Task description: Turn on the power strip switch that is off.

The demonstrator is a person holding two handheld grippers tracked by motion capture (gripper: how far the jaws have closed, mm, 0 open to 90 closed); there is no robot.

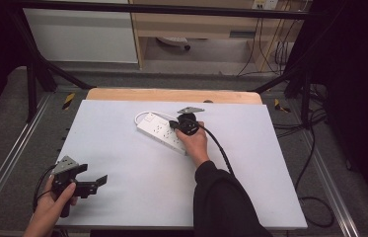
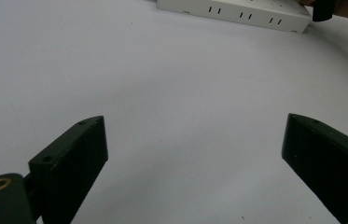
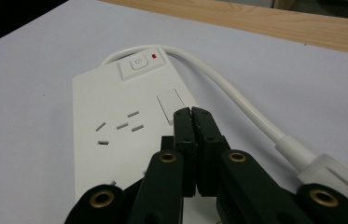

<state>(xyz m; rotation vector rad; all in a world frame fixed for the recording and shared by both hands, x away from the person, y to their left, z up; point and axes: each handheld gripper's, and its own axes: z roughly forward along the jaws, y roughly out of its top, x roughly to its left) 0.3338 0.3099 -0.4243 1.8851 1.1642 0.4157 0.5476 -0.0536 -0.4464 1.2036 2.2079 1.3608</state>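
Note:
A white power strip (image 1: 159,132) lies flat near the middle of the white table (image 1: 122,163), its white cord (image 3: 237,100) looping round its far end. The strip (image 3: 115,112) carries a rocker switch (image 3: 136,64) with a small red light beside it. My right gripper (image 3: 192,112) hangs just over the strip's top, jaws pressed together with nothing between them; from above, this right gripper (image 1: 173,123) sits over the strip's middle. My left gripper (image 1: 92,177) rests at the front left, far from the strip. Its jaws (image 2: 195,122) stand wide open over bare table, the strip (image 2: 237,11) lying ahead.
A wooden edge (image 1: 171,95) runs along the table's back. The right gripper's black cable (image 1: 221,148) trails toward the person's dark sleeve (image 1: 221,197). Black frame bars and floor cables (image 1: 314,197) surround the table. A white plug body (image 3: 330,170) lies at the cord's near end.

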